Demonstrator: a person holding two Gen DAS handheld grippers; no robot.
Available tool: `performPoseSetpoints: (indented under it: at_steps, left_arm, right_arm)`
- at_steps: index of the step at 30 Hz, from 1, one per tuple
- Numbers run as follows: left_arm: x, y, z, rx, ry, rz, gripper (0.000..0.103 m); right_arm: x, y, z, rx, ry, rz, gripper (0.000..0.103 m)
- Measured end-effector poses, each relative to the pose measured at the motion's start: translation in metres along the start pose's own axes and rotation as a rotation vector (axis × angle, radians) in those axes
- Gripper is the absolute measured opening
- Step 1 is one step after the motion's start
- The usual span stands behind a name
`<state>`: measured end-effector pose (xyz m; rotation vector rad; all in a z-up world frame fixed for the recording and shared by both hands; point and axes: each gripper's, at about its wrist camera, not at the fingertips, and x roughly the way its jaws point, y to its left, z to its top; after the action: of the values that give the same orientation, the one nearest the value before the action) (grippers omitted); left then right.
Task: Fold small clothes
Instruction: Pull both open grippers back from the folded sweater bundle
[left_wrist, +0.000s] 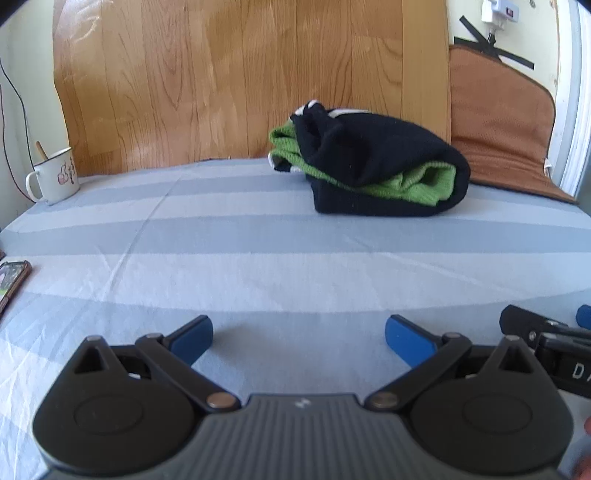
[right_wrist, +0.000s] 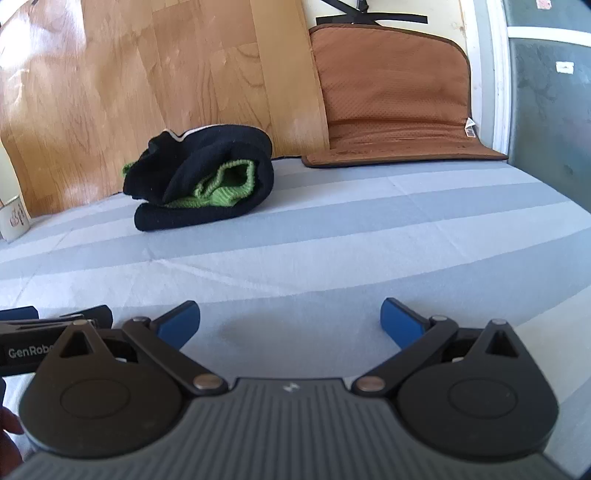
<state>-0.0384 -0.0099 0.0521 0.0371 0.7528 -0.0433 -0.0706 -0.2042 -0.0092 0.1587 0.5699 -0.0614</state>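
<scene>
Right wrist fisheye view. The right gripper (right_wrist: 290, 322) hangs over a blue-and-white striped cloth (right_wrist: 332, 236), its blue-padded jaws spread wide with nothing between them. Well beyond it lies a folded black-and-green garment (right_wrist: 201, 181), its green knit showing inside the black outer layer, close to a wood-grain panel (right_wrist: 147, 74). A brown padded mat (right_wrist: 395, 96) leans at the far right. The left gripper (right_wrist: 55, 325) enters at the left edge, beside an enamel mug (right_wrist: 14, 218).
</scene>
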Motion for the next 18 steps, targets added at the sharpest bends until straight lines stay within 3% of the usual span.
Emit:
performPoseSetpoints:
  at_steps: [18]
  left_arm:
    - [0.0017, 0.0038, 0.0007, 0.001, 0.022, -0.024, 0.103]
  right_arm:
    - [-0.0008, 0.0063, -0.0011, -0.048, 0.025, -0.022, 0.103]
